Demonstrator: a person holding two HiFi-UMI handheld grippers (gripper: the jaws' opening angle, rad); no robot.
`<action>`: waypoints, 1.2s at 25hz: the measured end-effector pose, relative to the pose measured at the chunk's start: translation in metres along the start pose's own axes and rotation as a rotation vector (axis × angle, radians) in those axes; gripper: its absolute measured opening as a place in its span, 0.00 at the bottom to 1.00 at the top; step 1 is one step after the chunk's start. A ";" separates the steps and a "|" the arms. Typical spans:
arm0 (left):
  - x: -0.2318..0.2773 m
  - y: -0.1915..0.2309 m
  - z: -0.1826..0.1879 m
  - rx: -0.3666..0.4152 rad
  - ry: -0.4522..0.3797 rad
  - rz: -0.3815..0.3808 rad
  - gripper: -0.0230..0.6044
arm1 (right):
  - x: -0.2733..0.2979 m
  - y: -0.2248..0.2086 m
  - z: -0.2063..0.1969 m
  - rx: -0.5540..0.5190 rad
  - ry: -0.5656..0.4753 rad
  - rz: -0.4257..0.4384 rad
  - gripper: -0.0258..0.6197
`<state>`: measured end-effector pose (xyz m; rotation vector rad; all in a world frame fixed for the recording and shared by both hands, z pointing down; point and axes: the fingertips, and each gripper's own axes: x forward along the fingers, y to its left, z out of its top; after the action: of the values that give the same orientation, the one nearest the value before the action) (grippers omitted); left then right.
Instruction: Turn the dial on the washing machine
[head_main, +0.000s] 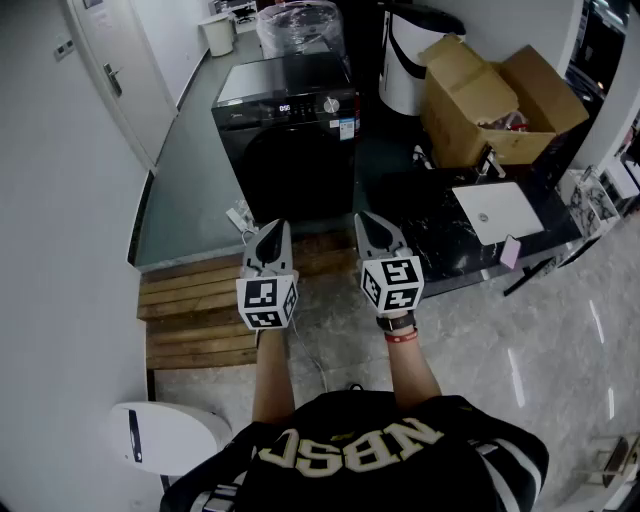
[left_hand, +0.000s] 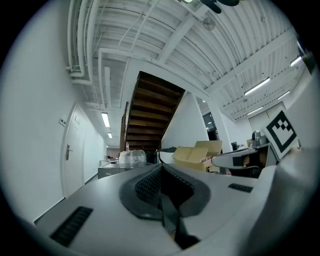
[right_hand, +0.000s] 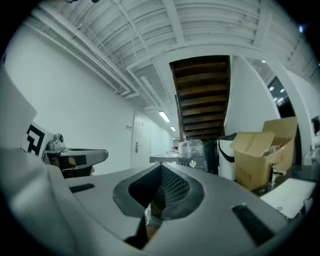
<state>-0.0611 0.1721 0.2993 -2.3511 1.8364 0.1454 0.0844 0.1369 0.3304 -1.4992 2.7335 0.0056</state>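
- The left gripper (head_main: 271, 230) has its jaws pressed together with nothing between them; its own view shows the ribbed pads meeting along one seam
- The right gripper (head_main: 366, 222) is likewise pressed together and empty, touching nothing
- Both are held side by side in the air, near each other, each with its marker cube (head_main: 266, 302) toward the person; both point toward the washing machine (head_main: 290, 135) and are well apart from it
- The washing machine is black and stands on a grey-green floor (head_main: 185, 195) beyond a low wooden platform (head_main: 200, 310)
- Its dial (head_main: 331, 104) is a round silvery knob at the right of the control strip, untouched; it also shows small in the right gripper view
- A clear plastic-wrapped bundle (head_main: 300, 25) is behind the machine's top
- To the right of the machine are a white bin with a black liner (head_main: 405, 65) and an open cardboard box (head_main: 500, 100)
- Nearer, a black counter (head_main: 440, 240) carries a white rectangular basin (head_main: 497, 212)
- The person stands on pale, glossy, marbled tiles (head_main: 560, 350)
- A white door (head_main: 110, 70) is on the left wall
- The gripper views show a dark wooden stair underside (right_hand: 200, 95) and a white ribbed ceiling with pipes (left_hand: 90, 45)
- The machine has a lit display (head_main: 285, 108) and a sticker under the dial; neither can be read
- The dark shirt (head_main: 360, 450) bears large pale letters, seemingly "NBSC", seen upside down
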 end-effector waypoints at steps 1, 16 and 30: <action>0.003 -0.008 0.000 0.000 -0.002 -0.002 0.06 | -0.003 -0.006 -0.001 0.001 0.002 0.001 0.05; 0.030 -0.052 -0.029 0.002 0.047 0.014 0.06 | -0.007 -0.043 -0.023 0.110 -0.008 0.041 0.05; 0.160 0.021 -0.062 -0.034 0.002 -0.034 0.06 | 0.143 -0.084 -0.035 0.051 0.006 -0.003 0.05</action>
<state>-0.0432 0.0033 0.3312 -2.4042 1.8077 0.1715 0.0775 -0.0288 0.3624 -1.4923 2.7148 -0.0686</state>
